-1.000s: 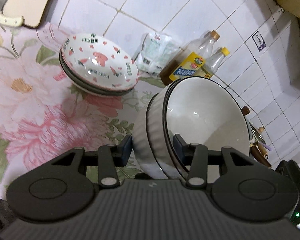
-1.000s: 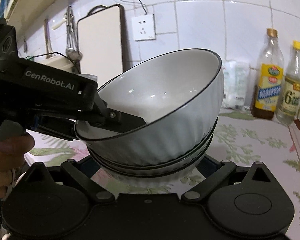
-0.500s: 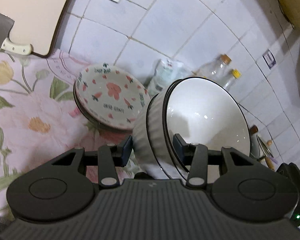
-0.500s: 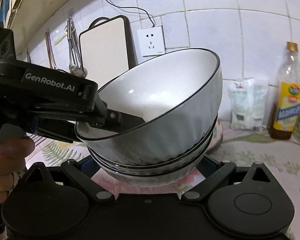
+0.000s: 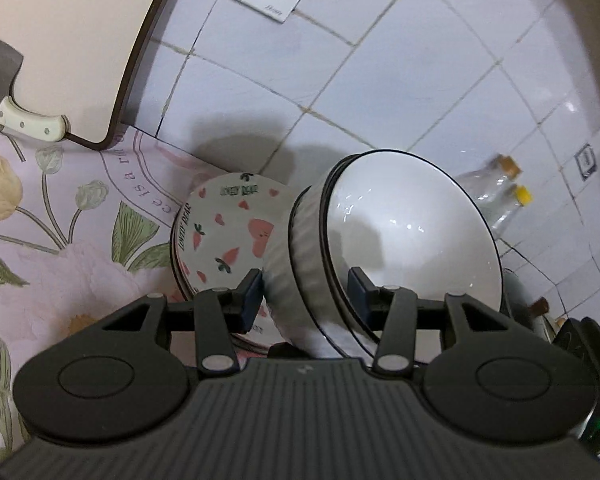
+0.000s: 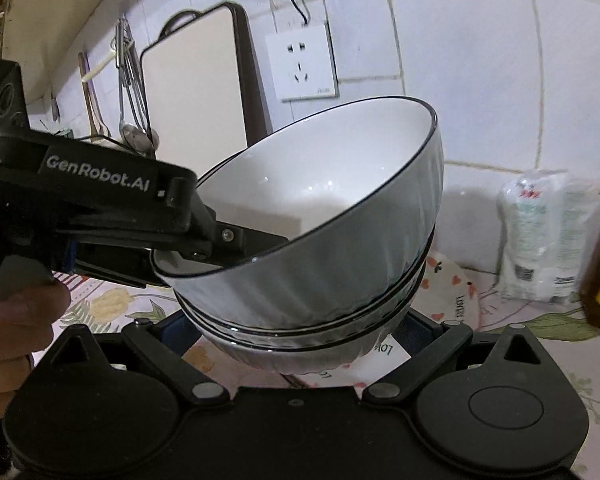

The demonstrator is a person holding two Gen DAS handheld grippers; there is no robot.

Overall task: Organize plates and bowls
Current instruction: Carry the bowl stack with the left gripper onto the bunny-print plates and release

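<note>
Right now I am carrying the stack of white bowls point(image 5: 400, 240) in both claws. My left gripper point(image 5: 306, 294) is clenching its rim, one finger inside, one outside. My right gripper point(image 6: 296, 322) is clasping the stack's base from below. Just ahead, beneath the stack, the heart-patterned plates point(image 5: 224, 232) are lying on the flowered cloth point(image 5: 60, 240).

The left gripper point(image 5: 304, 292) points down a little, and its two fingers pinch the rim of the bowl stack point(image 5: 380, 248), one inside and one outside. The right gripper point(image 6: 288, 328) hugs the bottom of the same stack from both sides. A hand point(image 6: 8, 332) holds the left gripper's handle.
</note>
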